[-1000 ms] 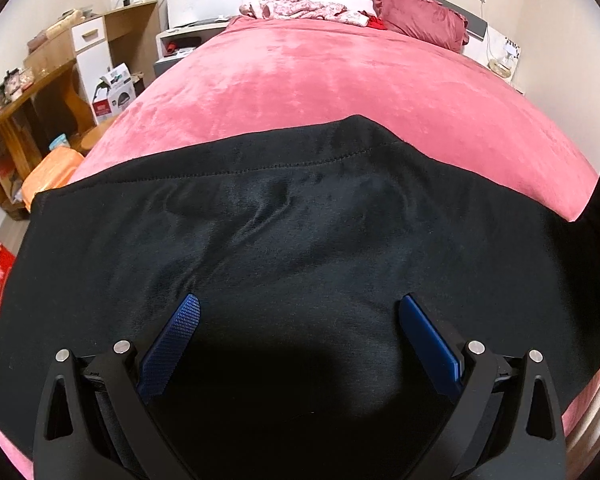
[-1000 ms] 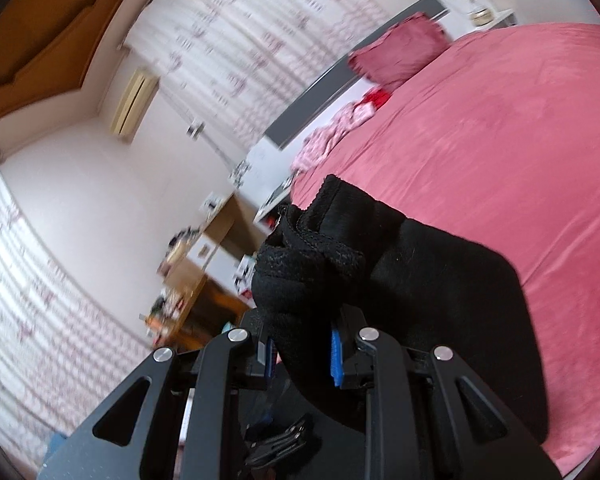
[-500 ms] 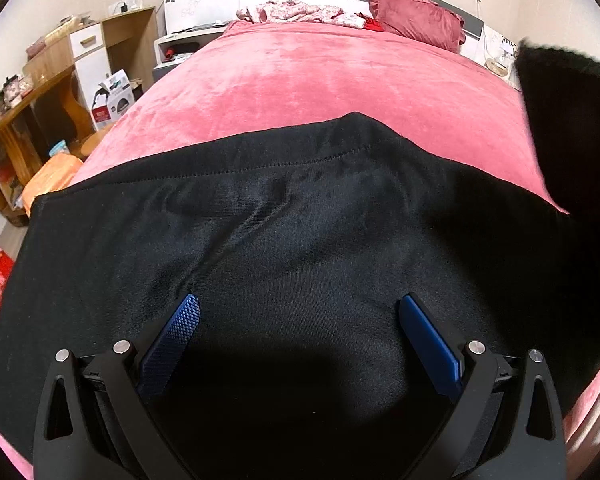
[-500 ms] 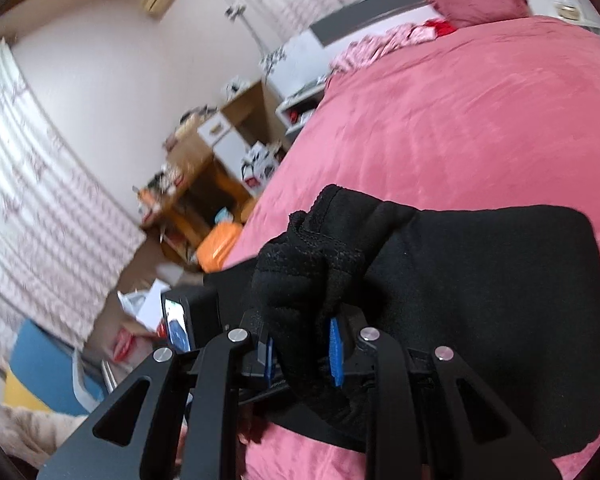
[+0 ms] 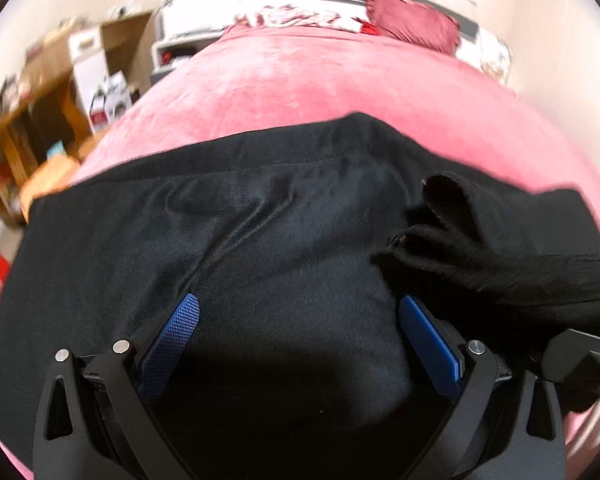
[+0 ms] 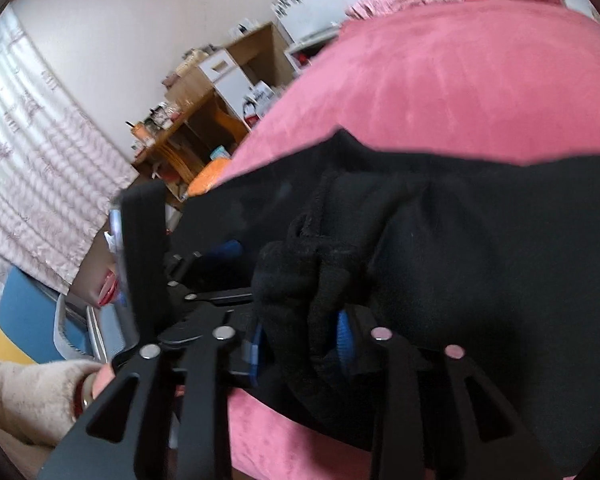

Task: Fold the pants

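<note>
The pants (image 5: 260, 248) lie spread on the bed (image 5: 340, 84) beneath and ahead of my left claw (image 5: 298, 316), whose fingers stand wide apart over the cloth. To that claw's right, a bunched fold of the pants (image 5: 460, 248) lies on top of the flat layer. The same fold (image 6: 300, 280) sits between the opening jaws of my right claw (image 6: 300, 340). Beyond the pants the bed runs on to a pillow (image 5: 412, 26) at its far end. Left of the bed stands a desk (image 6: 188, 136).
</note>
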The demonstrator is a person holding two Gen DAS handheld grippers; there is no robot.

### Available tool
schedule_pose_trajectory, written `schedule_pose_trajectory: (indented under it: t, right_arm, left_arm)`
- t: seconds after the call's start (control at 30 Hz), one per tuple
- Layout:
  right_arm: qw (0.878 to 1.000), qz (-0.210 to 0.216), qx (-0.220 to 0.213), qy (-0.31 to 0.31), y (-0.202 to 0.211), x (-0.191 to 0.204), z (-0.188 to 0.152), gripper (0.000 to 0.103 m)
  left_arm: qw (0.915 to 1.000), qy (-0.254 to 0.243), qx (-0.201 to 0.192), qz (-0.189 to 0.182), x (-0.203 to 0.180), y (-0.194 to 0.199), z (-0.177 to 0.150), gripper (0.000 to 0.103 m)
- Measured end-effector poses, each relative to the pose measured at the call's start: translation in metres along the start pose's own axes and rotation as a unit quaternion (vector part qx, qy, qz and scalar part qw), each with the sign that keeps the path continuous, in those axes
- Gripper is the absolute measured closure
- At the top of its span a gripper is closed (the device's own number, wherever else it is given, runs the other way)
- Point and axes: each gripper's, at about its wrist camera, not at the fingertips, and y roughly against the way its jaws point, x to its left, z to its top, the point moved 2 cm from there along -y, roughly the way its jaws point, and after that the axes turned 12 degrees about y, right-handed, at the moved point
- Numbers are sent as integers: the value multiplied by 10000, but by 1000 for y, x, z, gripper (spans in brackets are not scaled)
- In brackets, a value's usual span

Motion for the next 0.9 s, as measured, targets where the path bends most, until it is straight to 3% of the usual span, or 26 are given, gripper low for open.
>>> schedule_pose_trajectory:
  t: [0.03, 0.13, 0.27, 0.37, 0.47, 0.57, 0.6, 0.67, 0.77, 0.9]
  right_arm:
    - [9999, 58, 37, -129, -1, -4, -2, 63]
    - [9994, 151, 12, -302, 7, -12, -4, 46]
    - [9977, 319, -361, -485, 35, -16, -5, 44]
    - [9946, 73, -827, -628, 66, -26, -3, 44]
    - [9863, -473, -1270, -941, 98, -46, -1, 44]
    - [9731, -1162, -1519, -1285, 124, -68, -6, 44]
    - [9657, -1420, -1574, -1500, 134, -78, -9, 43]
    - [9536, -1641, -1600, -1951, 149, -95, -17, 40]
    - [9362, -1559, -1561, -2737, 169, -126, -39, 38]
    - [9225, -1104, -1491, -3383, 188, -154, -70, 35]
  left_arm:
    - [10000, -74, -43, 20, -2, 0, -1, 4]
    - [10000, -14, -43, -69, 0, 1, -1, 4]
    - [9999, 32, 6, -119, 5, 3, 2, 4]
    - [9996, 197, 52, -211, 15, 10, 3, 4]
    - [9958, 703, 81, -586, 33, 21, 5, 4]
    - [9823, 1459, 30, -1172, 52, 35, 8, 4]
    - [9741, 1739, 61, -1442, 56, 38, 9, 4]
    - [9620, 2023, 297, -1812, 53, 36, 9, 4]
    - [9561, 2028, 654, -2009, 38, 29, 8, 4]
    - [9475, 1684, 1120, -2478, 6, 18, 14, 4]
